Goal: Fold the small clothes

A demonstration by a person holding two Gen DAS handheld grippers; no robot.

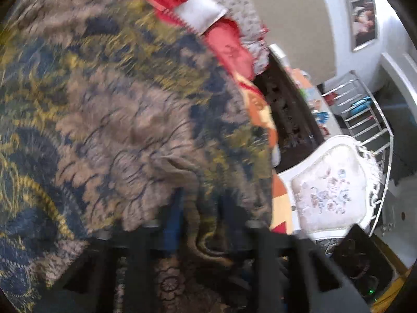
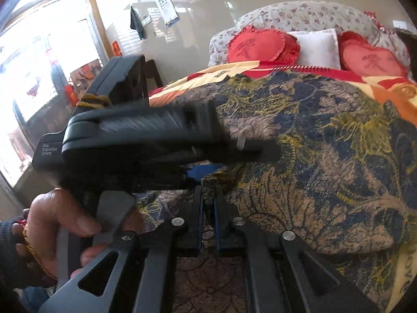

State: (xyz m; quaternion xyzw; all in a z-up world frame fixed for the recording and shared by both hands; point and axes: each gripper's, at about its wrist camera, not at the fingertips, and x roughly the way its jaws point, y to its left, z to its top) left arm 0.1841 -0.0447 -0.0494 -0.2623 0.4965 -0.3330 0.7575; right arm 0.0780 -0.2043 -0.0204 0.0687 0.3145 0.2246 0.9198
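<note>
A patterned garment (image 1: pixel 109 109) in tan, navy and yellow lies spread over the bed and fills most of both views (image 2: pixel 312 140). My left gripper (image 1: pixel 198 208) is shut on a bunched edge of it, the cloth pinched between the blue-padded fingers. My right gripper (image 2: pixel 208 193) is shut on another edge of the same garment, close beside the left gripper's body (image 2: pixel 146 140), which crosses the right wrist view. A hand (image 2: pixel 60 221) holds the left gripper's handle.
The bed has an orange and cream cover (image 2: pixel 234 71), two red heart cushions (image 2: pixel 260 44), a white pillow (image 2: pixel 318 47) and a floral headboard (image 2: pixel 307 15). A white upholstered chair (image 1: pixel 328 182) and a metal rack (image 1: pixel 365 109) stand beside the bed. A window (image 2: pixel 47 52) is on the left.
</note>
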